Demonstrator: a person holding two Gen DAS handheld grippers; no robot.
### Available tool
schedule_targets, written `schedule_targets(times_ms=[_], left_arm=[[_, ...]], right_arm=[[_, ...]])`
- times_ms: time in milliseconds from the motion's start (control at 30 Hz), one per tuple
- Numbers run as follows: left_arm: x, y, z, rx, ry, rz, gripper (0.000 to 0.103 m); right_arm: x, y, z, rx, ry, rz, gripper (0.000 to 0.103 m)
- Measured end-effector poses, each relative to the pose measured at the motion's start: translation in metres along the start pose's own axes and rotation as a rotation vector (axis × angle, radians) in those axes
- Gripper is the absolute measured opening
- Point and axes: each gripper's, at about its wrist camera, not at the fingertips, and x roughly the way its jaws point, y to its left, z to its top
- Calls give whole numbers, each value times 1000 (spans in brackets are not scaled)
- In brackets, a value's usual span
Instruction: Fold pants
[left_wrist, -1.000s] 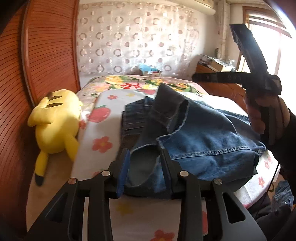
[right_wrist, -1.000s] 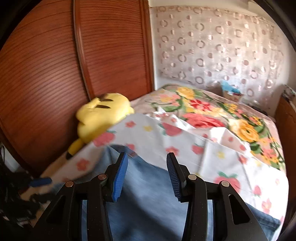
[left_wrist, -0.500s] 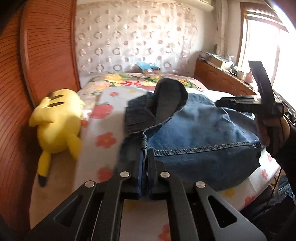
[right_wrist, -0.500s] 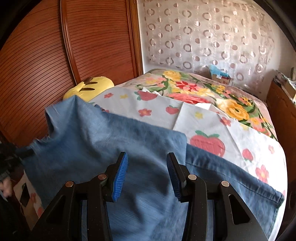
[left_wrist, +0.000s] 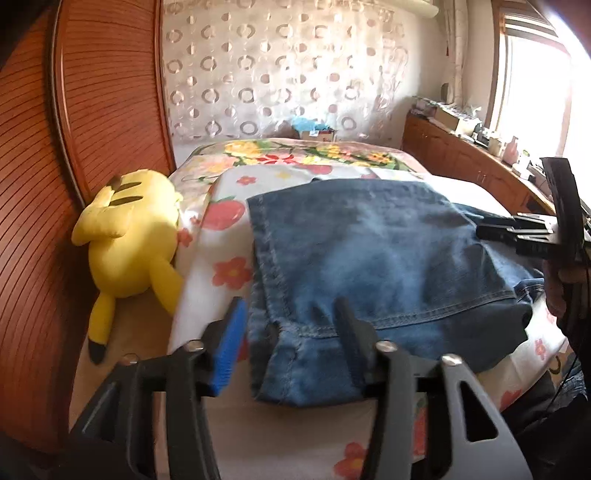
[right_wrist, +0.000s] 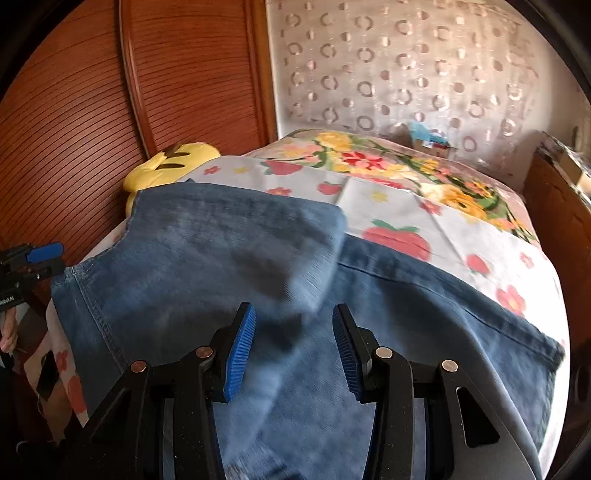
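Here the blue denim pants (left_wrist: 369, 251) lie folded over across the near edge of the flower-printed bed (left_wrist: 229, 269). The left claw (left_wrist: 291, 332) is opening, its jaws clear of the hem corner between them; best to draw it straight back without snagging. The right claw (right_wrist: 293, 343) stands apart over the denim, gripping nothing.

Blue denim pants (left_wrist: 369, 258) lie spread on the floral bedsheet, folded over so 1 layer rests on another. From the left wrist view, a stitched side seam runs down the left edge, and a hemmed corner sits at the near end, close to the bed's edge. The fabric looks faded in the middle. From the right wrist view, the upper layer humps up slightly, while a leg stretches off to the right, ending in a dark hem.
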Motion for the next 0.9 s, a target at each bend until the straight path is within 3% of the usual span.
schedule_targets(times_ms=[33,133,367,900], left_arm=[[0,-3,1,1,-11,-5,71],[1,-14,5,6,-19,-25,75],[10,-50,13,37,-31,-84,75],[18,-141,27,170,-39,-186,75]], right_arm=[[-5,-2,-4,6,-2,-3,45],[-25,-10,-18,20,-17,-21,45],[-76,-34,-59,69,-51,-66,45],[-179,-103,-146,214,-101,-254,45]])
